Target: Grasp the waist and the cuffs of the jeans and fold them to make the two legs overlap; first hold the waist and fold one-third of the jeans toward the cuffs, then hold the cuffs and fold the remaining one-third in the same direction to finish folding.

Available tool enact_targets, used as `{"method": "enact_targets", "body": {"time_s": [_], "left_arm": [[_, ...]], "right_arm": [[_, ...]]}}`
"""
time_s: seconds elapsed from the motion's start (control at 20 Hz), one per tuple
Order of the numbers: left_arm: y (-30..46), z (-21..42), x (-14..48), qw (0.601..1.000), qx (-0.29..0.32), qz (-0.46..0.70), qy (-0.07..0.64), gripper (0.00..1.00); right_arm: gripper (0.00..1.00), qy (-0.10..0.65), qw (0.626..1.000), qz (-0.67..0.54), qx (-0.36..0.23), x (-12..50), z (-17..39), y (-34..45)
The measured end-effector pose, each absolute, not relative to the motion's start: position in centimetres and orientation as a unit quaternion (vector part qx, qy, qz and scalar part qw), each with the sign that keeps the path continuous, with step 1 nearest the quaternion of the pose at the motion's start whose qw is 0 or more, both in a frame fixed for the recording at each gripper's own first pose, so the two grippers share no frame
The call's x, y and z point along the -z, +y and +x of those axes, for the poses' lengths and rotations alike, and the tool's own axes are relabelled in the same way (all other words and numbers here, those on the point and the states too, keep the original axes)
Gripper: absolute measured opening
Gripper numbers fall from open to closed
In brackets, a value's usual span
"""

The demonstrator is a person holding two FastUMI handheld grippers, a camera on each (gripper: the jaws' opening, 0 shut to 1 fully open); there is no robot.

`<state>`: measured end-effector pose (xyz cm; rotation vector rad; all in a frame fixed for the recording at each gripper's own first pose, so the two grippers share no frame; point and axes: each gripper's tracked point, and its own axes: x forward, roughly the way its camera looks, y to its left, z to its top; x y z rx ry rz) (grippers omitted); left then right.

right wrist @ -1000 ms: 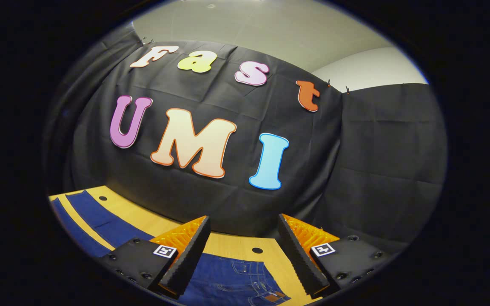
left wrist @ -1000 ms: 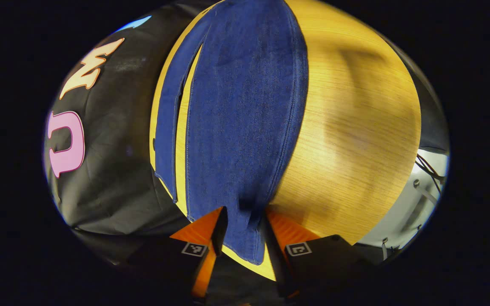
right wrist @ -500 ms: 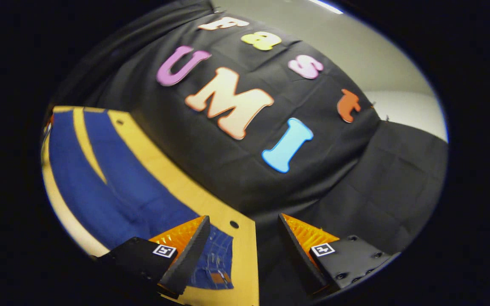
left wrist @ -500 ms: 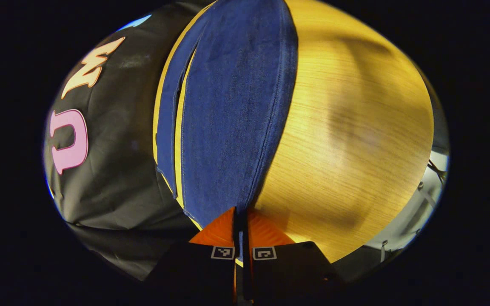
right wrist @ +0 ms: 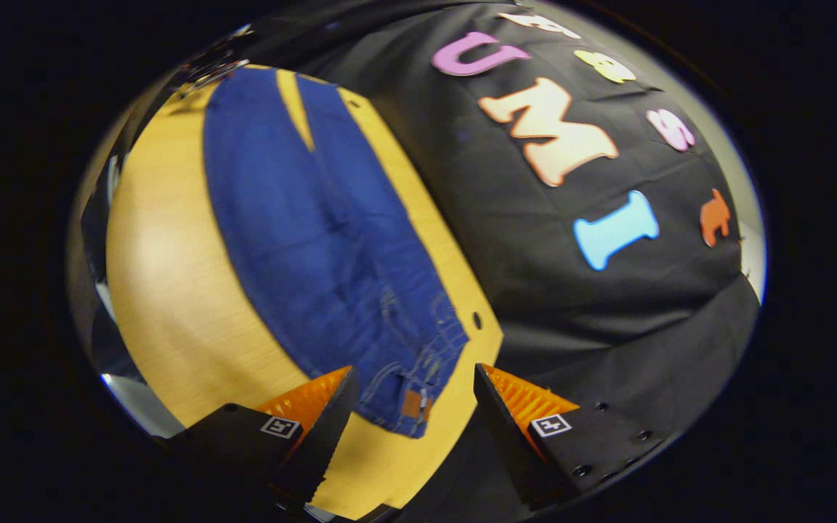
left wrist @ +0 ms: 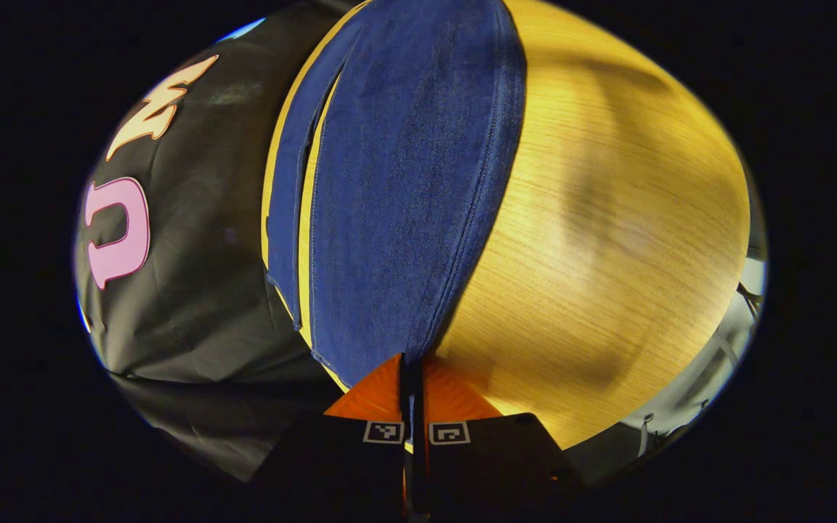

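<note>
- Now the left gripper point(left wrist: 413, 378) has its jaws pinched on the jeans point(left wrist: 404, 189) at a cuff.
- Meanwhile the right gripper point(right wrist: 413, 396) hangs jaws wide over the waist, whose brown patch point(right wrist: 411, 404) is too small to read.
- Jeans lie flat on the tabletop point(left wrist: 607, 218).

1. Warm overhead light; soft glare patch on wooden table point(left wrist: 607, 240).
2. Broad soft shadows cross it.
3. Strong fisheye bending at edges.
4. Slight motion blur on jeans point(right wrist: 302, 218).

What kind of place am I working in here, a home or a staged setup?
Probably a staged booth, not a home: black cloth hangs as the wall behind a bare wooden table, with only the jeans spread out on it and a plain pale wall above.
</note>
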<state>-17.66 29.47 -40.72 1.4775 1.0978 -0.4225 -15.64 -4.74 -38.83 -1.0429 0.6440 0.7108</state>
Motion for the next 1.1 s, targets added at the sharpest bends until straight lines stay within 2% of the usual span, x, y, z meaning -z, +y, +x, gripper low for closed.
{"method": "enact_targets", "body": {"time_s": [0.4, 0.5, 0.55, 0.65, 0.75, 0.8, 0.95, 1.05, 1.1], "left_arm": [[29.4, -17.5, 40.8, 0.571, 0.177, 0.649, 0.471, 0.0], [29.5, -17.4, 40.8, 0.569, 0.177, 0.651, 0.47, 0.0], [29.4, -17.4, 40.8, 0.569, 0.177, 0.653, 0.468, 0.0], [29.5, -17.4, 40.8, 0.569, 0.176, 0.655, 0.465, 0.0], [29.5, -17.3, 40.9, 0.571, 0.175, 0.654, 0.464, 0.0], [29.5, -17.3, 40.9, 0.572, 0.174, 0.653, 0.464, 0.0], [29.6, -17.5, 40.8, 0.579, 0.171, 0.646, 0.467, 0.0], [29.6, -17.5, 41.0, 0.587, 0.168, 0.636, 0.472, 0.0], [29.7, -17.6, 41.0, 0.59, 0.168, 0.63, 0.477, 0.0]], "right_arm": [[0.98, 0.287, 0.645, -0.578, -0.41, 44.1, -18.7, -5.0], [0.98, 0.261, 0.623, -0.611, -0.412, 44.4, -17.5, -4.2], [0.89, 0.255, 0.622, -0.618, -0.408, 44.5, -16.9, -4.0], [0.81, 0.251, 0.631, -0.616, -0.399, 45.4, -15.9, -3.9], [0.82, 0.26, 0.634, -0.611, -0.397, 46.1, -15.5, -3.8], [0.79, 0.274, 0.631, -0.606, -0.399, 46.6, -15.8, -4.1], [0.4, 0.289, 0.62, -0.612, -0.396, 47.3, -16.5, -4.4], [0.13, 0.302, 0.634, -0.601, -0.383, 47.0, -16.4, -4.5], [0.1, 0.309, 0.644, -0.591, -0.374, 46.6, -16.0, -4.7]]}}
